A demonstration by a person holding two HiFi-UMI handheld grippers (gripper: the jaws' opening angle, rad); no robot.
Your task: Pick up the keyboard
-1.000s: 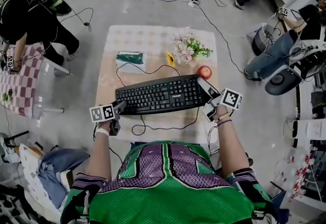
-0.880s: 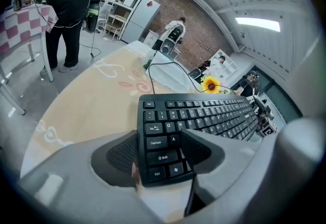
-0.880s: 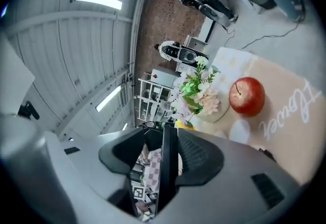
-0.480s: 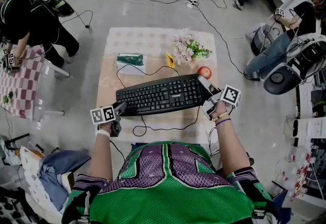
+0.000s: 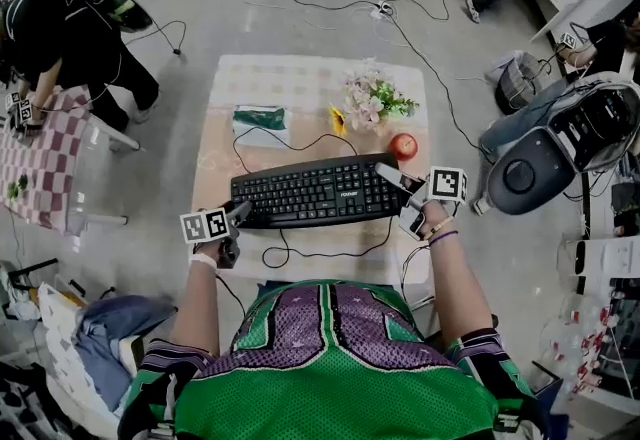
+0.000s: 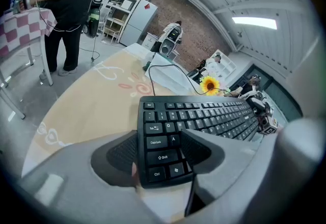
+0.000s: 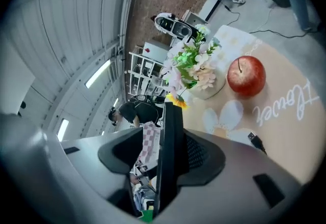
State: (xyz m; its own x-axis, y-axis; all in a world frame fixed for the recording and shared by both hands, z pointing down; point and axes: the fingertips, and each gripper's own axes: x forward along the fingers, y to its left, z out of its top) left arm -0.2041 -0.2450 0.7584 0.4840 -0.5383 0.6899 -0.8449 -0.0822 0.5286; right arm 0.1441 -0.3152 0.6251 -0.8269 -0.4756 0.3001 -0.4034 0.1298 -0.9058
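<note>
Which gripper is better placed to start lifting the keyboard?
Left. The left gripper has both pads pressed on the keyboard at its end, so it looks gripped. The right gripper straddles the other end, but a gap shows beside one pad; it likely needs to close first.

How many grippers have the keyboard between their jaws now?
2. The left gripper clamps the keyboard at its left end; the right gripper has the right end between open jaws.

one keyboard [image 5: 315, 190], one apple [image 5: 403, 145], one bouquet [image 5: 372, 100]
</note>
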